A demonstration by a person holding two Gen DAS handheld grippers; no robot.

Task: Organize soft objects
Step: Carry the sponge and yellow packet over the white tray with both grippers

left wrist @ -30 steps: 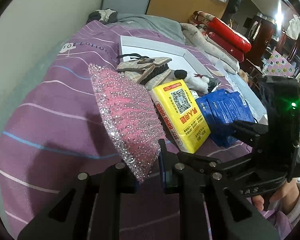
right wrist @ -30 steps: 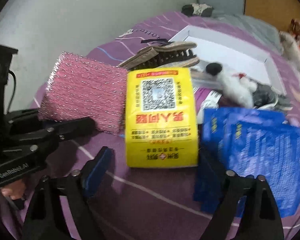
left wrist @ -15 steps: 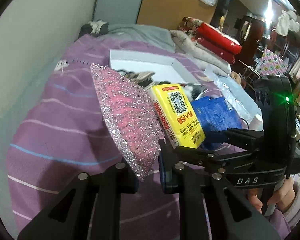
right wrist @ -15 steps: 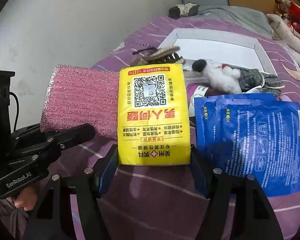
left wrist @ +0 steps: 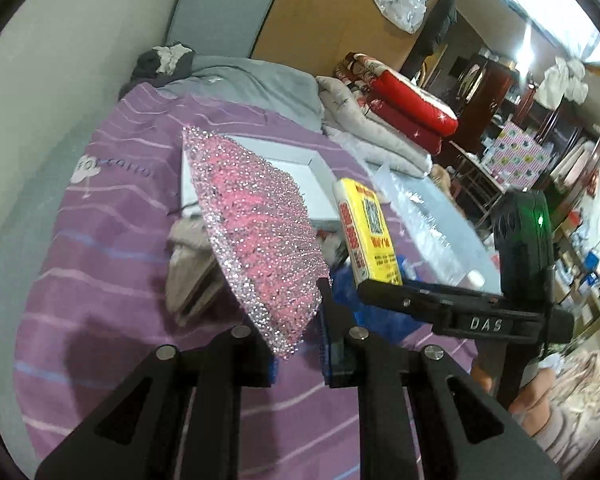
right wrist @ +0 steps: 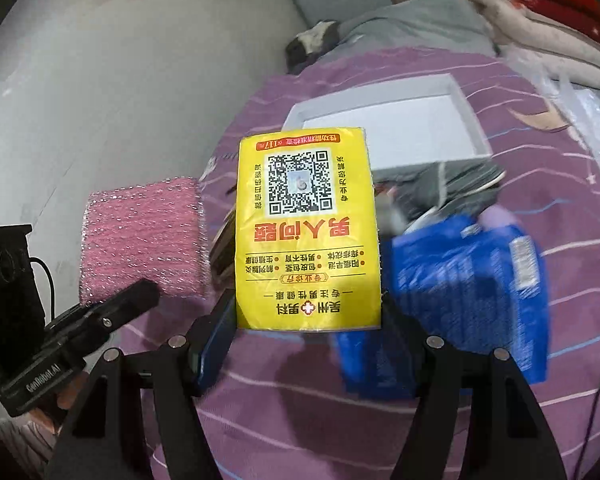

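Note:
A pink glittery scouring sponge (left wrist: 256, 236) is pinched by its lower corner in my left gripper (left wrist: 300, 344), which is shut on it and holds it up off the purple bedspread (left wrist: 100, 248). My right gripper (right wrist: 306, 320) is shut on the bottom edge of a yellow tissue pack (right wrist: 306, 232) with a QR code, also lifted clear of the bed. The two held things hang side by side, sponge (right wrist: 144, 240) to the left of the pack. A white shallow box (right wrist: 470, 108) lies open on the bed beyond them.
Blue packets (right wrist: 460, 280) lie on the bed right of the pack, with grey checked cloth (right wrist: 452, 184) behind them. Tan slippers (left wrist: 188, 264) lie under the sponge. Clear plastic wrap (left wrist: 428, 216), folded red quilts (left wrist: 404, 104) and a grey blanket (left wrist: 260, 84) sit further back. A wall runs along the left.
My right gripper closed on the yellow pack and lifted it off the bed. The left gripper rose with the sponge. Both now hang higher above the bedspread.

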